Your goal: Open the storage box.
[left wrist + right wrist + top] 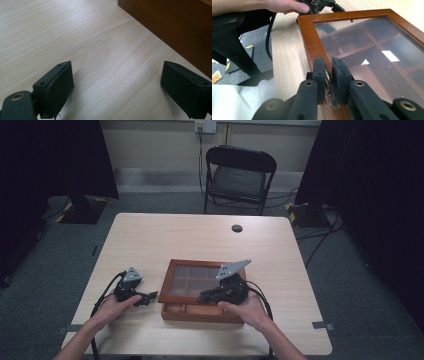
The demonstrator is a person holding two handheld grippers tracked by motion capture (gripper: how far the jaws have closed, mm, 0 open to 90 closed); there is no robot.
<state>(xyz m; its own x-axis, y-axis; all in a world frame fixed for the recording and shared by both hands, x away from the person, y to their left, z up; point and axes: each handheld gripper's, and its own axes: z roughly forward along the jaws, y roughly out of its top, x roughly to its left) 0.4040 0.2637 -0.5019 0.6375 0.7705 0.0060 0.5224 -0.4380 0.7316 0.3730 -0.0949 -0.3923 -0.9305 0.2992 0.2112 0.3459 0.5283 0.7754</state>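
Observation:
A brown wooden box [200,314] with a glass-paned lid [172,280] sits on the near half of the table. The lid's front edge looks lifted slightly off the base. My right gripper [204,296] is at that front edge. In the right gripper view it [328,62] is shut on a small metal clasp [329,82] on the lid frame [312,37], and dividers show through the glass. My left gripper [150,296] rests on the table just left of the box. It [117,75] is open with nothing between its jaws, the box wall [175,25] close on its right.
The light wooden table [200,235] has a round cable grommet [237,228] near its far edge. A black folding chair [237,175] stands beyond it. Dark curtains hang on both sides, and a stand base [80,210] sits on the floor at far left.

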